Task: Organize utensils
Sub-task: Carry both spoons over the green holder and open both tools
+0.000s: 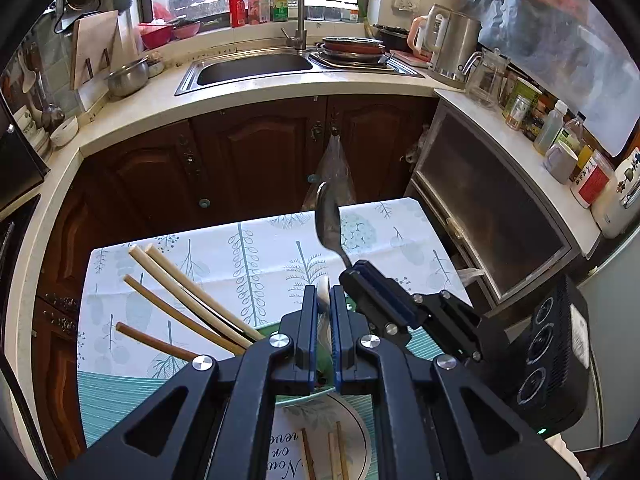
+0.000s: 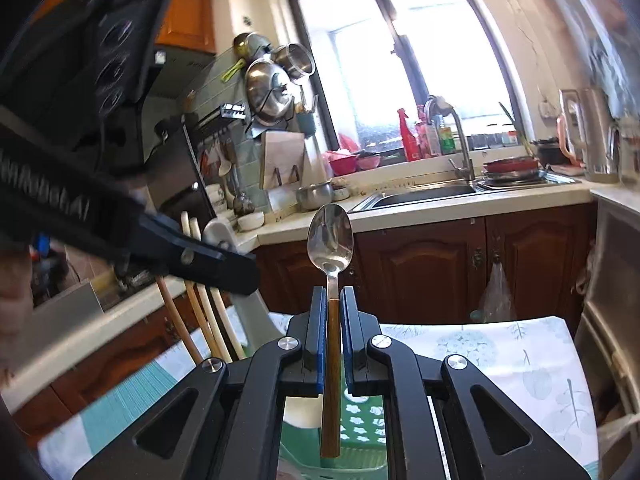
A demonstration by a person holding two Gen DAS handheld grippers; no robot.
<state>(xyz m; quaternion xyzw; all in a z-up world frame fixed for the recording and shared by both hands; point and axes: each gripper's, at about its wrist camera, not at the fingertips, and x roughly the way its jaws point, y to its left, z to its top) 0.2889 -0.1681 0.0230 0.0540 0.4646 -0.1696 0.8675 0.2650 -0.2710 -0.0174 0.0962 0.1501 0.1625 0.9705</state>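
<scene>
My right gripper point(image 2: 331, 292) is shut on a metal spoon point(image 2: 330, 240) by its brown wooden handle, with the bowl pointing up. In the left wrist view the same spoon point(image 1: 328, 220) sticks up from the right gripper point(image 1: 354, 270), just right of my left gripper point(image 1: 323, 292). The left gripper is shut on a white ceramic spoon point(image 1: 323, 286). From the right wrist the white spoon point(image 2: 218, 232) shows above the blurred left gripper point(image 2: 244, 272). Several bamboo chopsticks point(image 1: 180, 292) lean left out of a green basket point(image 2: 360, 424) beneath both grippers.
A leaf-patterned tablecloth point(image 1: 260, 248) covers the small table, with a teal placemat point(image 1: 116, 400) and a printed plate point(image 1: 352, 428) bearing more chopsticks. Beyond stand brown cabinets point(image 1: 248, 152), the sink point(image 1: 256, 66) and a crowded counter with a kettle point(image 1: 456, 44).
</scene>
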